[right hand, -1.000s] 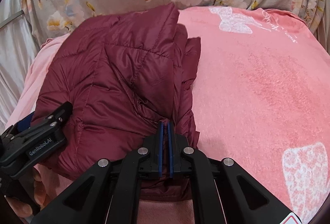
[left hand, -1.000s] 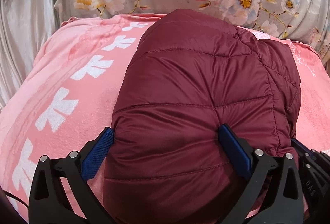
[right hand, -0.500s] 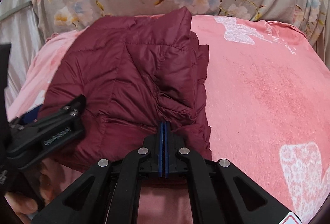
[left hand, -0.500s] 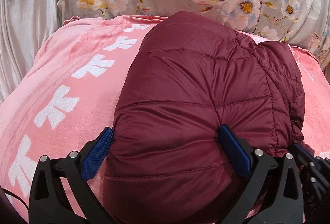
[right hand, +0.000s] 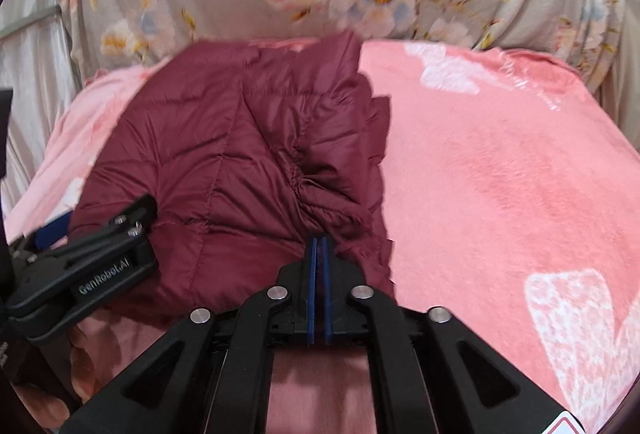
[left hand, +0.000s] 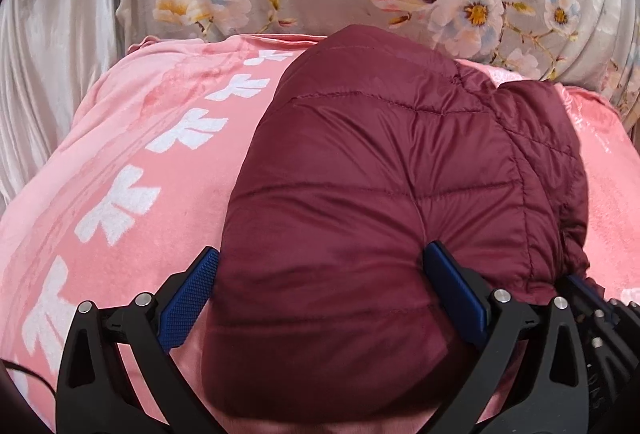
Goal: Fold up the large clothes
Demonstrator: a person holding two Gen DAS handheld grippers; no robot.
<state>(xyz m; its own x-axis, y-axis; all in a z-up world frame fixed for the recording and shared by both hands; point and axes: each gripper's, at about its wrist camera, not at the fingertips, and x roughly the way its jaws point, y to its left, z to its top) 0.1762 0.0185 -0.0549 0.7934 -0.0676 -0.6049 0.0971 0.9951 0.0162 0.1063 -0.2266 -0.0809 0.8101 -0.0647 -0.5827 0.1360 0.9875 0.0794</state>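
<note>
Jacket [left hand: 380, 202] same spot, R gripper [right hand: 319, 254] nearer

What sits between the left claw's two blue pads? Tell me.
The folded maroon jacket fills the gap between the open left claw's pads; the left wrist view shows it, lying on the pink blanket.

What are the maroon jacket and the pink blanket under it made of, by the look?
Maroon jacket: likely thin nylon or polyester shell over padding; slight sheen, stitched quilt lines, puffy panels. Pink blanket: looks like plush fleece; matte, fuzzy nap with brushed streaks and white printed or woven motifs. Exact fibre can't be told.
</note>
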